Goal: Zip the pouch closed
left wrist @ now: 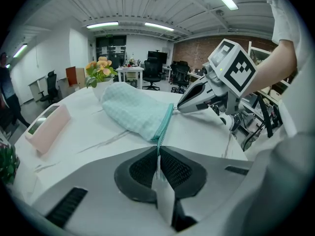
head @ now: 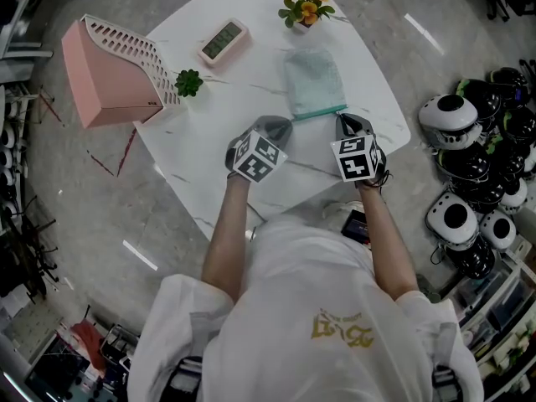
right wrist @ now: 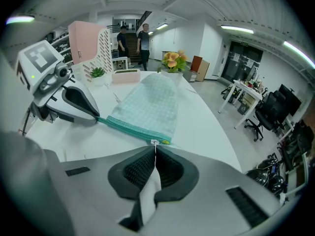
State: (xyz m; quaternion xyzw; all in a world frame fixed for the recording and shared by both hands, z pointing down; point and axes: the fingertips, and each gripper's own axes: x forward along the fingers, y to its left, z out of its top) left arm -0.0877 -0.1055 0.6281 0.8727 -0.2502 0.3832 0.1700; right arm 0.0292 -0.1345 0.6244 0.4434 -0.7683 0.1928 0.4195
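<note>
- I've got the white table [head: 251, 99] under me, with the pink rack [head: 113, 69] at its far left corner.
- The teal checked pouch [head: 313, 82] lies flat on the table just beyond both grippers, and its zipper edge [head: 318, 112] faces me, strung between them.
- My left gripper [left wrist: 158, 156] is clenched on the left end of that zipper edge; the pouch [left wrist: 133, 109] fans out straight ahead of its jaws.
- My right gripper [right wrist: 155, 156] is pinched tight on the zipper pull [right wrist: 154, 142], at the right corner of the pouch [right wrist: 150, 104].
- The flower pot [head: 304, 7] sits beyond the pouch, near the far edge.
</note>
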